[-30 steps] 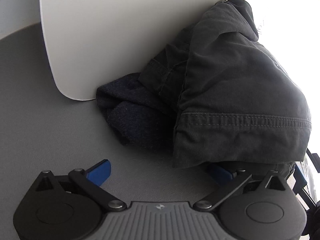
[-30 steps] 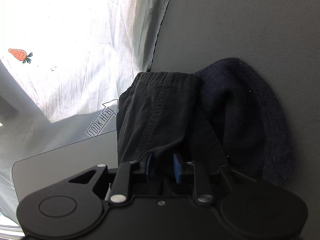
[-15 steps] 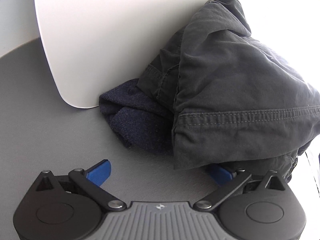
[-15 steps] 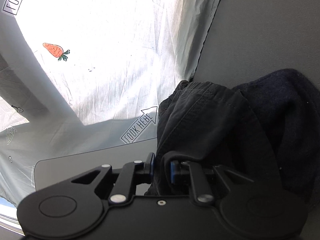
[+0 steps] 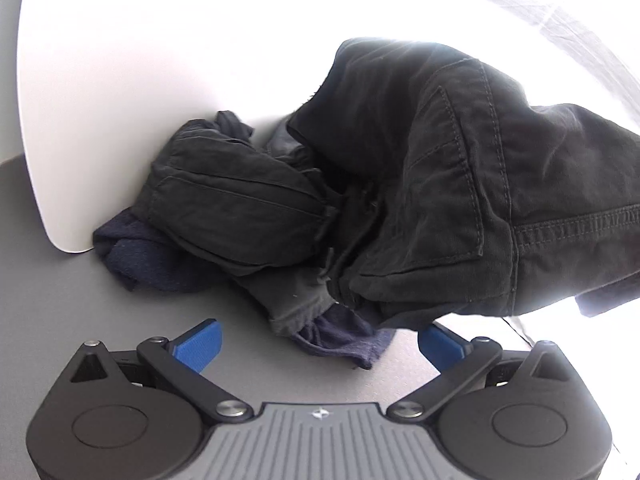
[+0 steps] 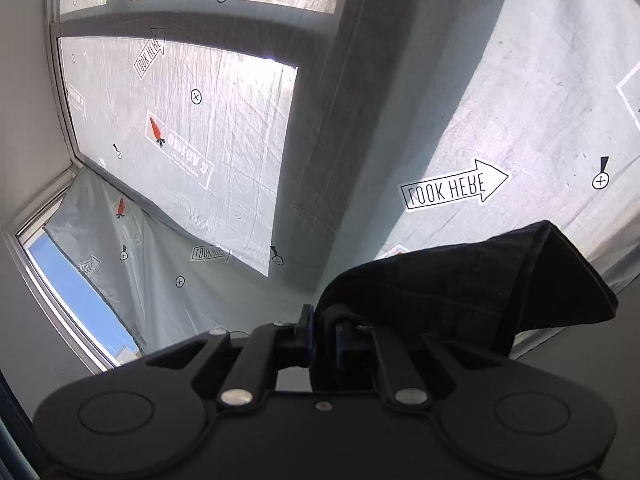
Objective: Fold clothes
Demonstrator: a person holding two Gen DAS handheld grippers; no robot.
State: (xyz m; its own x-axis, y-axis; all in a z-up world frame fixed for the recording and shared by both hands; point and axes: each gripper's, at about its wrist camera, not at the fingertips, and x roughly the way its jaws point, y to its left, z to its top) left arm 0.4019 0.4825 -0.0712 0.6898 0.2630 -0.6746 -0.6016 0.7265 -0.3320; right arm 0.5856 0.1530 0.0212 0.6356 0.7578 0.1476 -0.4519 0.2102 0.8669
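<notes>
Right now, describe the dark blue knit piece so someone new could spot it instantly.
Start at the grey table in the left wrist view and find the heap of dark clothes. The dark blue knit piece lies at the bottom, under the black shorts. It alone is fuzzy and navy, without stitched seams.

So the surface is a flat grey table [image 5: 60,272], matte, no pattern. A white board [image 5: 140,60] with a rounded corner stands on it at the back left. Right against that corner sits a navy knit [image 5: 136,260], bunched up, with another bit of it poking out nearer the front. The black trousers [image 5: 248,216] are heaped on top of the knit, one end resting low on the table and the other end raised off to the right.
</notes>
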